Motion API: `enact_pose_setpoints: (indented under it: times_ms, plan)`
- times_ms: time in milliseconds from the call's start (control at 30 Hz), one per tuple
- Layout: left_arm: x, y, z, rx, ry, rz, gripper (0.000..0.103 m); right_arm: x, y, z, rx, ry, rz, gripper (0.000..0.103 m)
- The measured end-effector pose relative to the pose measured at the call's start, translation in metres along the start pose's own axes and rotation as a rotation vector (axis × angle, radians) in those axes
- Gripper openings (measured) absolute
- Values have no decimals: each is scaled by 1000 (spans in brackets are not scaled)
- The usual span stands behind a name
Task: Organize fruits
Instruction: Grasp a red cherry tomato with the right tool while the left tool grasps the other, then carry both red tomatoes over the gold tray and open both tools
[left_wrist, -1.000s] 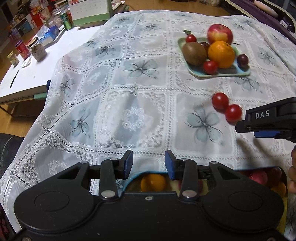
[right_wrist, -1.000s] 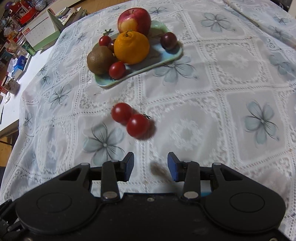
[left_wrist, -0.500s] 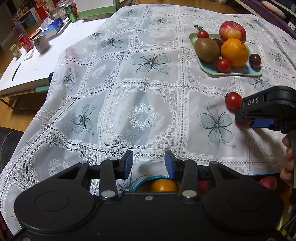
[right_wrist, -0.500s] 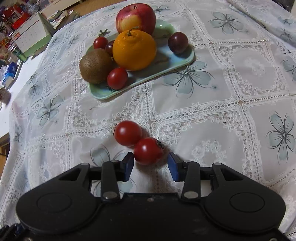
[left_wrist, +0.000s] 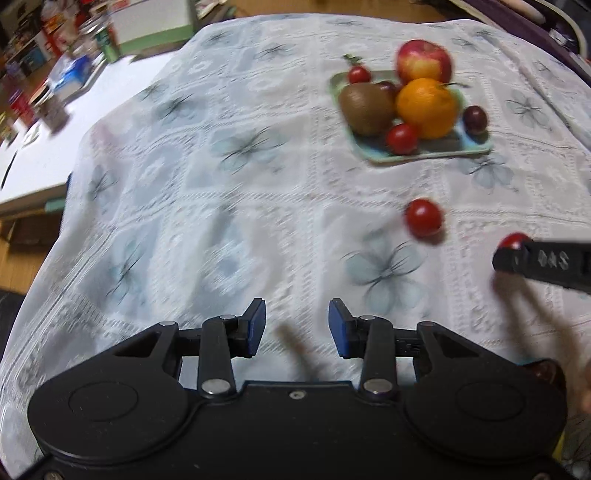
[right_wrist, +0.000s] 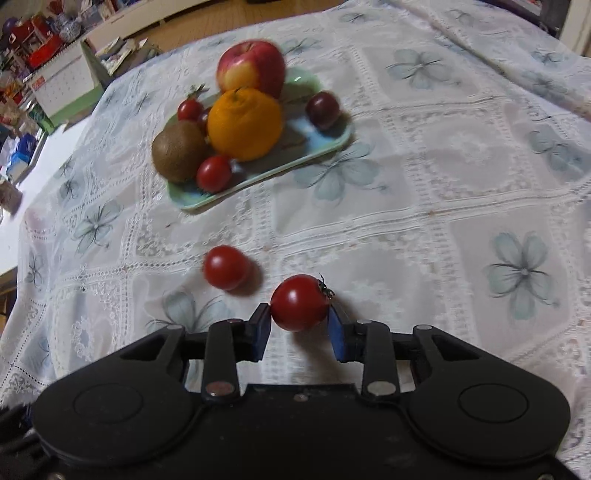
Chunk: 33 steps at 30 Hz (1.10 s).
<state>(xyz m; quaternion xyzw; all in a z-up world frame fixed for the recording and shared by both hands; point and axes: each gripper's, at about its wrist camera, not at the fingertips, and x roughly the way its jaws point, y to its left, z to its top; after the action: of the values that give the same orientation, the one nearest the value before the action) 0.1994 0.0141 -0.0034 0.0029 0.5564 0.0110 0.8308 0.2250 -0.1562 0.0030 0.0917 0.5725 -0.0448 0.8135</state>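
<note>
My right gripper is shut on a red cherry tomato, held just above the lace tablecloth. A second cherry tomato lies loose on the cloth to its left; it also shows in the left wrist view. A pale green tray beyond holds an apple, an orange, a kiwi, small tomatoes and a dark plum. My left gripper is open and empty over the cloth. The right gripper with its tomato shows at that view's right edge.
The white lace tablecloth covers the table. A white side table with jars, boxes and a calendar stands at the far left. The table's left edge drops to a wooden floor.
My right gripper closed on the nearer tomato and lifted it away from the other one. My left gripper moved forward over the cloth; the container with fruit below it is out of view.
</note>
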Motion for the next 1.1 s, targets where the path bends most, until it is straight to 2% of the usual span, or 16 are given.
enact_pose_setpoints:
  times_ms: [267, 533, 633, 833, 1100]
  plan:
    - [17, -45, 31, 53, -53, -82, 47, -25, -43, -7, 51, -23, -4, 33]
    - [32, -75, 47, 96, -87, -96, 48, -29, -60, -15, 76, -24, 4, 33]
    - [40, -78, 50, 83, -76, -98, 50, -29, -62, -18, 77, -19, 13, 33]
    - [51, -79, 52, 32, -71, -150, 50, -30, -64, -21, 76, -22, 12, 33]
    - [67, -81, 55, 0, -36, -120, 49, -30, -64, -23, 76, -19, 18, 33]
